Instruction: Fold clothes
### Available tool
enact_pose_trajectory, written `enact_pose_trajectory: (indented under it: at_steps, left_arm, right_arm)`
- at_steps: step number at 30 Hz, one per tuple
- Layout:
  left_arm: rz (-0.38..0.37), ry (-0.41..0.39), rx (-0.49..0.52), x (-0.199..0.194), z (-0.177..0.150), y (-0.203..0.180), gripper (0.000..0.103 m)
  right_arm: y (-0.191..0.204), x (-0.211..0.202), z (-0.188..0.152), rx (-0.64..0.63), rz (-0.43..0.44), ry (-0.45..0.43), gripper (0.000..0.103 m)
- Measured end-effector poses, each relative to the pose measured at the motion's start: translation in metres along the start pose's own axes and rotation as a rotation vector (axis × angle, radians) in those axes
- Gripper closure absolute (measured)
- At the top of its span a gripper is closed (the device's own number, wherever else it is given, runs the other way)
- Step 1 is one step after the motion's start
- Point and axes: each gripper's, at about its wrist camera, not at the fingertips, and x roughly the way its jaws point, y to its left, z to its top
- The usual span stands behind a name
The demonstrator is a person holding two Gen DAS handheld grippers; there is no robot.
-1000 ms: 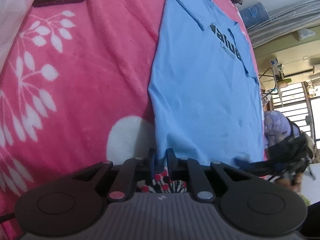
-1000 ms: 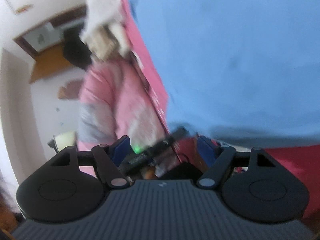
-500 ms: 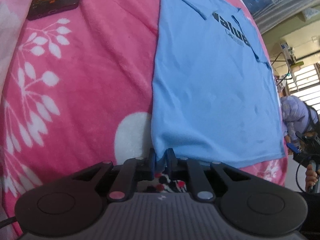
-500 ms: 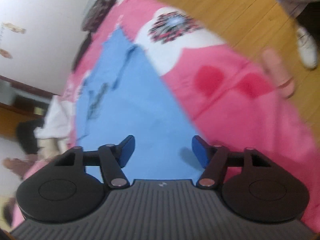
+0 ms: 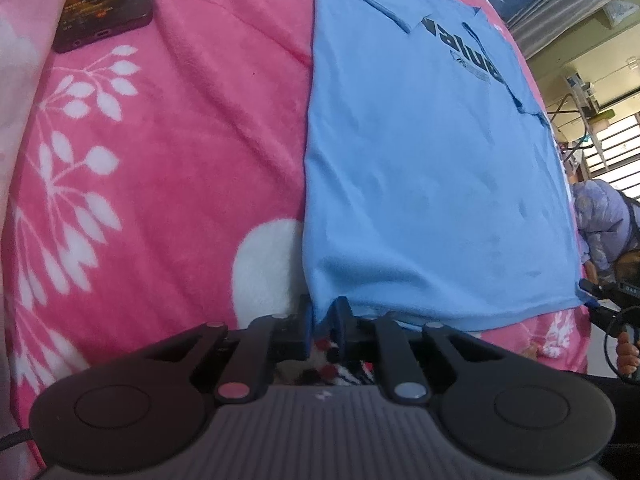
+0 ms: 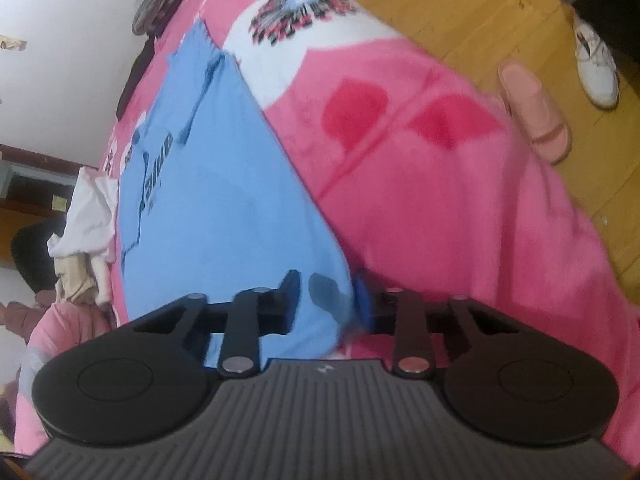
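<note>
A light blue T-shirt point(image 5: 432, 184) with dark lettering lies flat on a pink blanket point(image 5: 168, 168), sleeves folded in. My left gripper point(image 5: 323, 312) is shut on the shirt's near left hem corner. In the right wrist view the same shirt point(image 6: 224, 200) runs away from me. My right gripper point(image 6: 326, 292) is partly open, its jaws on either side of the shirt's near right hem corner; the fabric lies between them without being pinched.
A dark phone point(image 5: 102, 0) lies on the blanket at the far left. The blanket's edge drops to a wooden floor point(image 6: 480, 8) on the right. A white shoe point(image 6: 596, 68) stands there. Loose clothes point(image 6: 84, 232) lie beyond the shirt.
My right gripper has swung down to the shirt's right hem corner and its jaws have narrowed around it. My left gripper stays shut on the left corner, the shirt pulled flatter.
</note>
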Motion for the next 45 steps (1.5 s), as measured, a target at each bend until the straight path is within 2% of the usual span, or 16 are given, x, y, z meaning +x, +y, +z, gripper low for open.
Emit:
enact_pose_trajectory:
  at_steps: [3,9,14,23,32,37,40,45]
  left_arm:
    - [-0.004,-0.03,-0.001,-0.009,0.001,-0.002,0.098]
    - [-0.055,-0.174,-0.014,-0.052,0.008,-0.004,0.099]
    - [-0.053,-0.227,-0.021,-0.077,0.004,-0.006,0.099]
    - [-0.032,-0.197,-0.051,-0.097,-0.011,-0.009,0.1]
    - [-0.014,-0.178,-0.081,-0.115,-0.05,0.0,0.1]
    - [-0.02,-0.188,-0.103,-0.114,-0.048,0.004,0.099]
    - [-0.025,-0.212,-0.093,-0.112,-0.035,0.0,0.099]
    - [-0.063,-0.266,-0.13,-0.104,-0.002,0.0,0.099]
  right_arm:
    - [0.001,0.001,-0.007,0.002,-0.004,0.01,0.097]
    - [0.022,-0.014,-0.012,-0.029,0.06,-0.066,0.099]
    - [0.036,-0.034,-0.015,-0.041,0.089,-0.121,0.1]
    - [0.043,-0.069,-0.043,-0.041,0.153,-0.162,0.1]
    - [0.021,-0.095,-0.095,0.019,0.169,-0.127,0.1]
    - [0.009,-0.092,-0.116,0.071,0.174,-0.101,0.1]
    - [0.012,-0.087,-0.108,0.077,0.188,-0.105,0.1]
    - [0.037,-0.072,-0.071,0.024,0.217,-0.124,0.1]
